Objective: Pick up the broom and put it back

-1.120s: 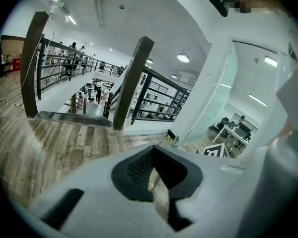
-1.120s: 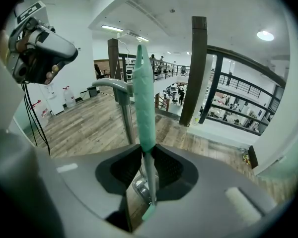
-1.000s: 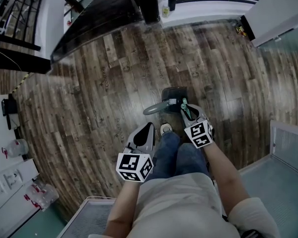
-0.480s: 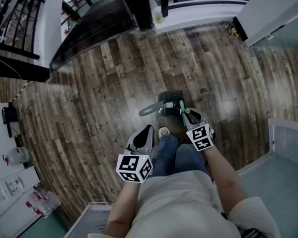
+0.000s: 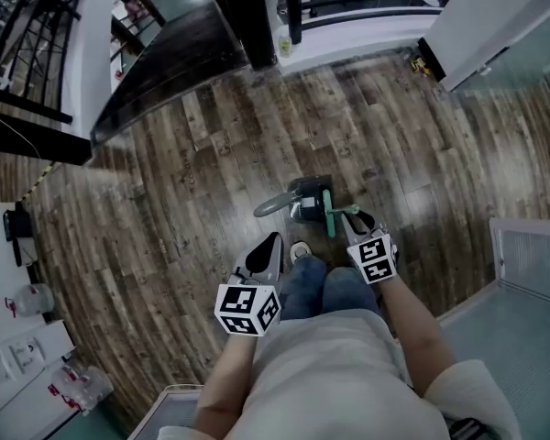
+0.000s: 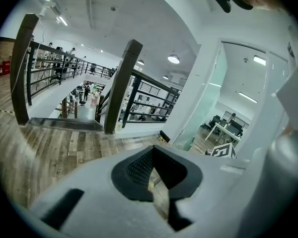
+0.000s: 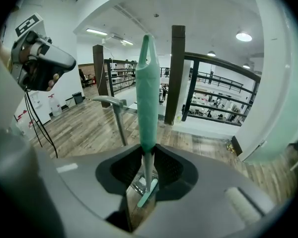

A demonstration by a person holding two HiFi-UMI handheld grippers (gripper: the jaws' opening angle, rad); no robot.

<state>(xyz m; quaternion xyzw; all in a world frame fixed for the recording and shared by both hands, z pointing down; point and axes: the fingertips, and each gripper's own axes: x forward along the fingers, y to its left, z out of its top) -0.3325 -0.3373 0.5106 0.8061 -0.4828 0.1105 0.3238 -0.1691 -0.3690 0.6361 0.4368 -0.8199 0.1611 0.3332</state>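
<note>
Right tool (image 7: 148,171) clamped on broom (image 7: 147,83) shaft, just beside dustpan (image 5: 304,193); left tool (image 6: 156,175) together, empty. Likely risk: thin shaft pivoting in grip, head snagging dustpan.

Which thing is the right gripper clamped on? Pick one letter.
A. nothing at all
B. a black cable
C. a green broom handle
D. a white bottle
C: in the right gripper view, the right gripper has its jaws pressed on the green broom handle, which rises straight up from between them.
</note>
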